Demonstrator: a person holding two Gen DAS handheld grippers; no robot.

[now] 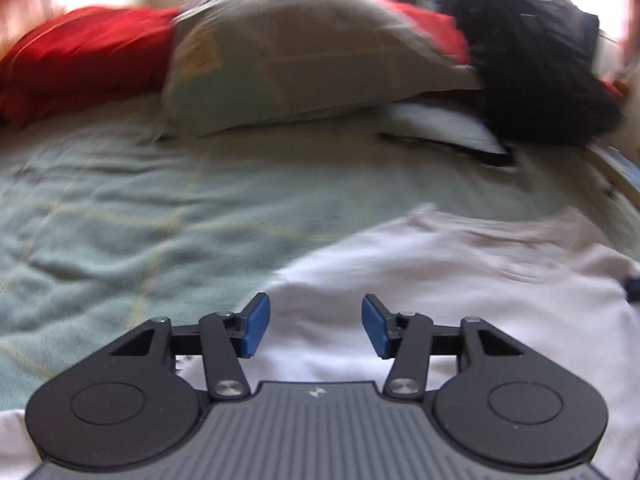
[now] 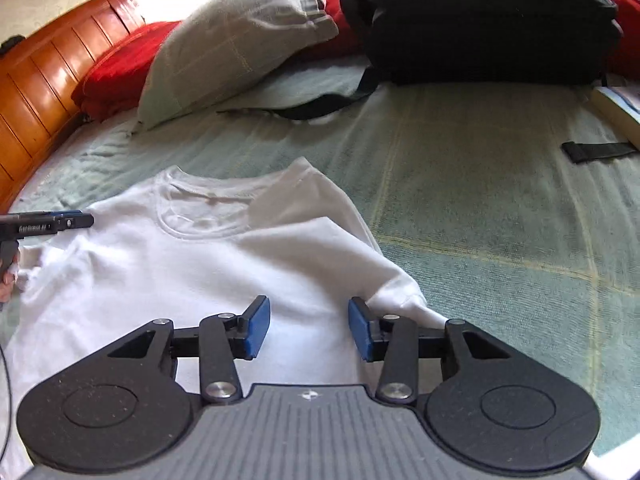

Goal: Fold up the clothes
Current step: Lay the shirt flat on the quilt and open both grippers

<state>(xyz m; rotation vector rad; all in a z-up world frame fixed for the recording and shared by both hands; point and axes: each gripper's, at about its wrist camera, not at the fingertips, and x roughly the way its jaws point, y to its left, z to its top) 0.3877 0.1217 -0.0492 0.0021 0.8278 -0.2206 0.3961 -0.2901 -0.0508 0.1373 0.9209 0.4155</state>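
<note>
A white T-shirt [image 2: 180, 280] lies flat on the green bedspread [image 2: 500, 208], its collar [image 2: 200, 208] away from me and one shoulder flap turned inward. My right gripper [image 2: 308, 328] hovers open over the shirt's lower body, nothing between its blue pads [image 2: 256, 328]; a sleeve [image 2: 396, 292] lies just beyond its right finger. My left gripper [image 1: 316, 328] also stands open with nothing between its pads, above the shirt [image 1: 440, 280] near its left edge. In the right wrist view the left gripper [image 2: 80, 221] shows side-on over the shirt's far-left shoulder, with a hand [image 2: 8, 280] behind it.
A grey-green pillow [image 2: 232, 40], a red blanket [image 2: 116, 64] and a black bag [image 2: 480, 20] crowd the head of the bed. A wooden headboard [image 2: 40, 92] runs along the left. A book [image 2: 620, 108] and a black strap [image 2: 596, 152] lie at the right.
</note>
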